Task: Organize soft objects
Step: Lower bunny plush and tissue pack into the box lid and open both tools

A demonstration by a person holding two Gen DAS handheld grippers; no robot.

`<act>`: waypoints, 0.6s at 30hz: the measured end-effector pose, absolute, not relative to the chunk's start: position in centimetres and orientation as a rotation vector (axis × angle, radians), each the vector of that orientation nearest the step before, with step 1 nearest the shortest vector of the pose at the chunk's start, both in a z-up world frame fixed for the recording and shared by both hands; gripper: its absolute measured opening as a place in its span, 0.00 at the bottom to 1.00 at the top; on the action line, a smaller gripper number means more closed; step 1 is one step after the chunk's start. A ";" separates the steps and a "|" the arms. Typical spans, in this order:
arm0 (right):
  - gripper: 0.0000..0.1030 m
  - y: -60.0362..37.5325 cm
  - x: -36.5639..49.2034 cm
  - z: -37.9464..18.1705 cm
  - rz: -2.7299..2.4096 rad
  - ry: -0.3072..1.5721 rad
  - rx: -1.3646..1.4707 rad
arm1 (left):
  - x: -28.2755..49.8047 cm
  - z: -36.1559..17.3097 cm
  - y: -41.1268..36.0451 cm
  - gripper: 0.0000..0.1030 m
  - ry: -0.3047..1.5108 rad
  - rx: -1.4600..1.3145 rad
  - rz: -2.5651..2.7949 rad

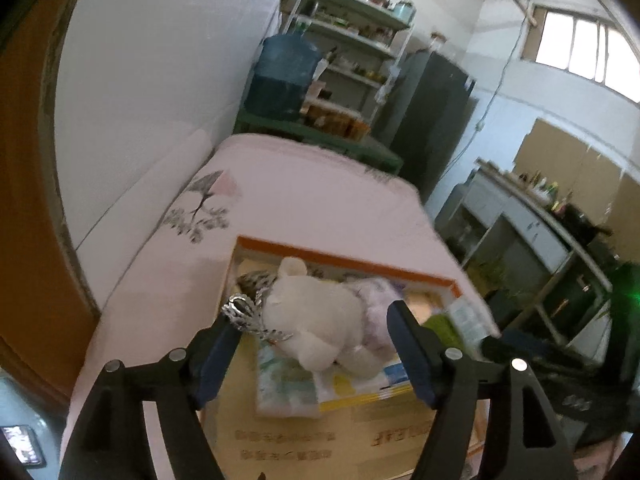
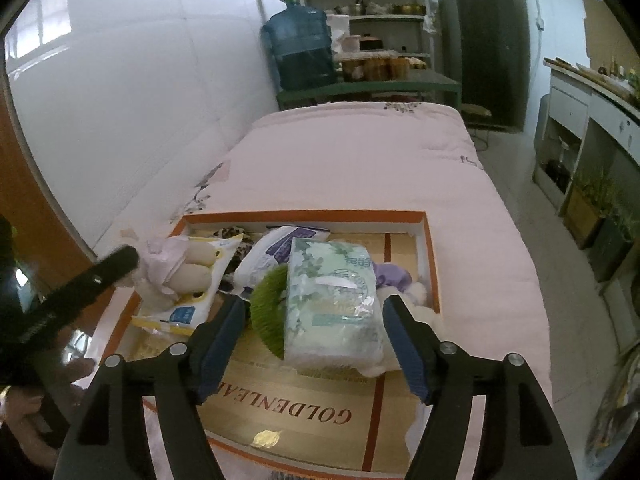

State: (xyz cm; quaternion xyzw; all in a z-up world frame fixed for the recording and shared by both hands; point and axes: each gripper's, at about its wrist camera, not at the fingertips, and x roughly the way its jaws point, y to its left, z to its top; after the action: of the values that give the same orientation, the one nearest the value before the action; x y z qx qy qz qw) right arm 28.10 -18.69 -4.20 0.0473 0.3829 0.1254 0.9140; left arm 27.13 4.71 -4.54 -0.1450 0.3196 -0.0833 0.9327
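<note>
Both of your tongs stand wide apart with nothing pinched between them. Your left gripper [image 1: 312,344] hangs over the near end of the shallow orange-rimmed cardboard box [image 1: 344,258]; the white plush bear with its silver tinsel garland [image 1: 316,320] lies between its fingers, but the pads do not press on it, and a pale lilac plush toy [image 1: 378,300] lies against the bear on the side of the right-hand finger. Your right gripper [image 2: 314,340] hovers over the same box [image 2: 430,264], with the soft green-and-white floral tissue pack [image 2: 336,300] lying between its fingers, resting free. To the left of that pack, by the left-hand finger, sits a shaggy green fuzzy item [image 2: 270,304]; beyond it lie a white pouch with purple print [image 2: 280,248] and a yellow-and-blue wipes packet [image 2: 188,312].

As far as you can judge, the gathering looks largely done: every soft thing in sight lies inside the box, and the pink quilted bedspread [image 2: 360,160] beyond your tongs carries nothing else. What may remain is tidying, since the items lie heaped and overlapping rather than arranged.
</note>
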 end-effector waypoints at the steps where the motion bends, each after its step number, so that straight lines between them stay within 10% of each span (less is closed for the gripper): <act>1: 0.71 -18.7 28.0 -4.1 0.259 0.786 0.097 | 27.2 -4.8 4.7 0.71 0.666 -0.282 -0.159; 18: 0.71 -18.1 26.6 -3.6 0.273 0.784 0.091 | 24.0 -4.4 6.0 0.72 0.644 -0.306 -0.254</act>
State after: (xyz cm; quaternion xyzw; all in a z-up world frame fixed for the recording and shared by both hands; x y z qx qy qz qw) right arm 26.57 -18.15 -3.61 0.0444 0.3805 0.1323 0.9142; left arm 24.05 5.96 -4.36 -0.1493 0.3146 -0.1242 0.9292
